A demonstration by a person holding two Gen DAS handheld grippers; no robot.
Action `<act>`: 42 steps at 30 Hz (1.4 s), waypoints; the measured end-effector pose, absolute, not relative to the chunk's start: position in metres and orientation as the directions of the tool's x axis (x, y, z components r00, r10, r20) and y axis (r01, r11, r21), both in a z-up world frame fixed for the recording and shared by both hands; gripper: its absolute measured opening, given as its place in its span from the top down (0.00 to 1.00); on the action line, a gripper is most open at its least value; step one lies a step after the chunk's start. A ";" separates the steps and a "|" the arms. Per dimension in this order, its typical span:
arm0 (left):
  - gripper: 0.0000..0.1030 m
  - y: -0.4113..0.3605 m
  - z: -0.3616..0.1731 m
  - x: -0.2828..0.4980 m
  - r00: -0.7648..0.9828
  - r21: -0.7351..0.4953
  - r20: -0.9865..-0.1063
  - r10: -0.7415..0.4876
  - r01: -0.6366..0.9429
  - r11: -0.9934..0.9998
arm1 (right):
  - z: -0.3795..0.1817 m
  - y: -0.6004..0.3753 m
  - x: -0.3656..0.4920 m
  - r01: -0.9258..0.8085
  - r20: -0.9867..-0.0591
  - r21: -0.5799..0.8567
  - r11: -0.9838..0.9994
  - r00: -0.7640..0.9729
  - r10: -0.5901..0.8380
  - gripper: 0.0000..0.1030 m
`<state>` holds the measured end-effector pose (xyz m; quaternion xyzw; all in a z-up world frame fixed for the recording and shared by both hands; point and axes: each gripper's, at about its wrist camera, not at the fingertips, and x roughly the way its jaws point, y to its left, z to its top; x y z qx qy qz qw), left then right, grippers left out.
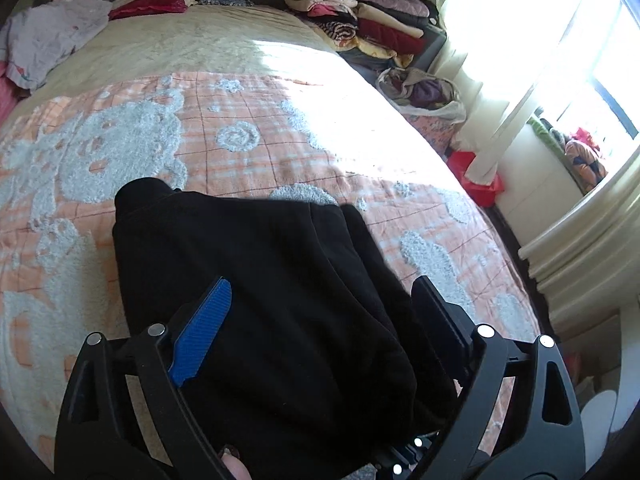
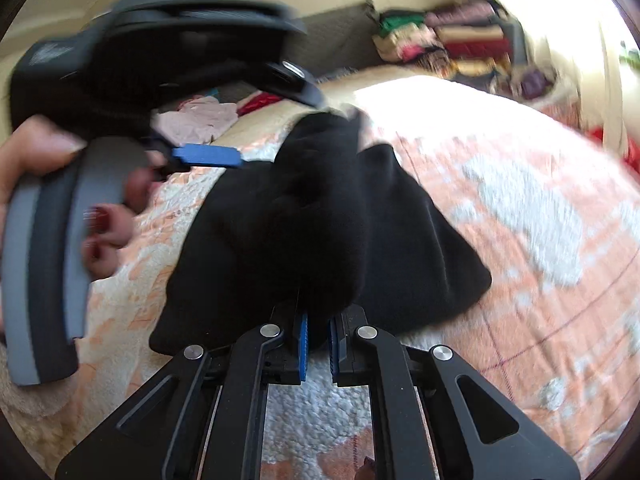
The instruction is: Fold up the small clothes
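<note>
A black garment (image 1: 272, 264) lies bunched on the orange and white blanket (image 1: 240, 136) of the bed. My left gripper (image 1: 320, 286) stands open wide over its near part; the cloth lies between the fingers and the pads do not press on it. In the right wrist view the same black garment (image 2: 320, 216) spreads ahead, and my right gripper (image 2: 318, 340) is shut on its near edge, with cloth pinched between the blue pads. A hand (image 2: 36, 156) holds the left gripper at the upper left there, with one blue pad (image 2: 208, 156) showing.
Stacked folded clothes (image 1: 360, 20) sit at the far right corner of the bed, above a bag of clothes (image 1: 420, 92). A pale crumpled garment (image 1: 52, 36) and a red one (image 1: 148, 4) lie at the far left. Curtain and window (image 1: 540, 60) are on the right.
</note>
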<state>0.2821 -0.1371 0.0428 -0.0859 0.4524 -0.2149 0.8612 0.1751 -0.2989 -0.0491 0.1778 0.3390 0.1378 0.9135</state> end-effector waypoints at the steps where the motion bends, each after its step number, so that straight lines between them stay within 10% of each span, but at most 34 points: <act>1: 0.18 -0.131 0.044 0.279 0.510 -0.340 -0.739 -0.440 0.281 0.897 | -0.055 -0.306 0.178 -0.113 -0.565 0.480 0.870 0.719 0.405 0.93; 15: 0.18 -0.070 0.004 0.242 0.515 -0.212 -0.813 -0.272 0.173 0.962 | -0.032 -0.324 0.204 -0.093 -0.517 0.589 0.803 0.720 0.463 0.46; 21: 0.18 -0.084 -0.002 0.235 0.499 -0.189 -0.823 -0.273 0.214 0.958 | -0.034 -0.334 0.231 -0.121 -0.530 0.581 0.805 0.694 0.487 0.49; 23: 0.18 -0.086 -0.002 0.236 0.495 -0.185 -0.825 -0.272 0.219 0.958 | -0.034 -0.336 0.235 -0.154 -0.526 0.579 0.801 0.680 0.511 0.72; 28: 0.19 -0.087 0.003 0.236 0.497 -0.184 -0.823 -0.276 0.226 0.957 | -0.011 -0.338 0.230 -0.229 -0.500 0.513 0.827 0.703 0.505 0.80; 42: 0.19 -0.091 -0.008 0.231 0.469 -0.207 -0.830 -0.302 0.243 0.948 | -0.040 -0.350 0.226 -0.061 -0.601 0.443 0.894 0.720 0.347 0.57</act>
